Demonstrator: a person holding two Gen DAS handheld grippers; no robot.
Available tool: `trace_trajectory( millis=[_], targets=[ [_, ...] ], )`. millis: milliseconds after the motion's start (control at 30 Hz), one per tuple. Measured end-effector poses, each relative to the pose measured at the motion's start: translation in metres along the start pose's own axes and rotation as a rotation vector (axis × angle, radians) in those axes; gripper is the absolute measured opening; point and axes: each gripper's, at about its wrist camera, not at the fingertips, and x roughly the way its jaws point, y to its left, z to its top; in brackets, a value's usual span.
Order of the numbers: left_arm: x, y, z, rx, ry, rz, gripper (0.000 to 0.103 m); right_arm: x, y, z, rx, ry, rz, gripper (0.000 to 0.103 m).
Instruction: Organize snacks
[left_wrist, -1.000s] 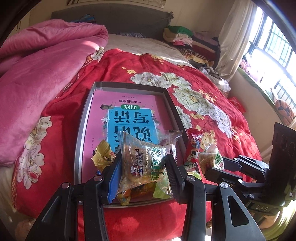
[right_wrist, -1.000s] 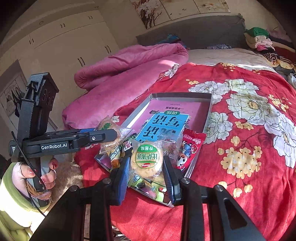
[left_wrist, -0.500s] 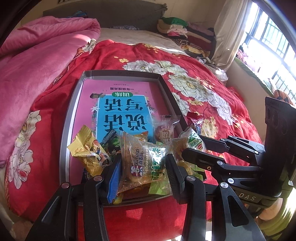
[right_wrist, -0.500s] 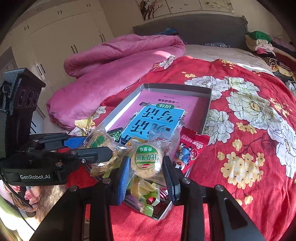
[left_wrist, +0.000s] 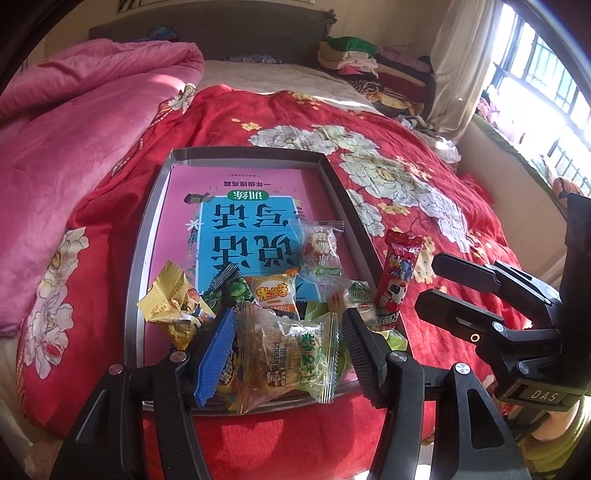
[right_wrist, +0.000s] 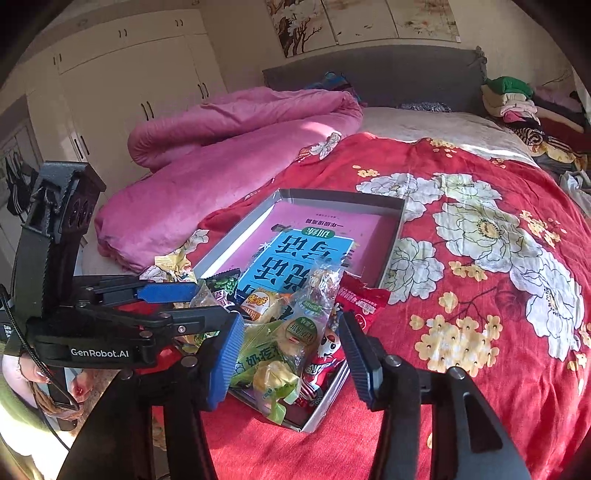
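Observation:
A shallow grey tray (left_wrist: 147, 229) lies on the red flowered bedspread with a pink and blue book inside. Several snack packets are piled at its near end. In the left wrist view my left gripper (left_wrist: 288, 350) has opening jaws. A clear crispy-snack packet (left_wrist: 291, 369) lies between them on the pile, and the pads do not press on it. My right gripper (right_wrist: 290, 356) is opening too, above a round cookie packet with a green label (right_wrist: 301, 332) that rests in the tray (right_wrist: 391, 243). A red packet (left_wrist: 399, 273) leans at the tray's right rim.
A pink quilt (left_wrist: 74, 122) is heaped left of the tray. Folded clothes (left_wrist: 354, 59) are stacked at the headboard, beside a curtain and a bright window (left_wrist: 535, 74). White wardrobes (right_wrist: 129, 81) stand left of the bed. The bed's near edge is just below the tray.
Both grippers have spread their jaws and let go of their packets, which now lie on the pile in the tray. The right gripper has drawn back a little toward the tray's right side.

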Motion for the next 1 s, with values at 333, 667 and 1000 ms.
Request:
trace_trajectory(
  millis=[333,667,1000],
  targets=[
    [-0.032,-0.008,0.008,-0.015,-0.086,0.024,0.075,-0.039,0.002,0.006,-0.017,-0.097,-0.044,0.067],
    [-0.087,-0.029,0.002,-0.032,-0.148,0.061,0.08,-0.091,0.019,0.013,-0.045,-0.177,-0.078,0.092],
    [-0.085,-0.032,-0.055,-0.092,-0.026,0.099,0.08,-0.098,0.029,-0.019,-0.017,-0.043,-0.094,0.1]
  ],
)
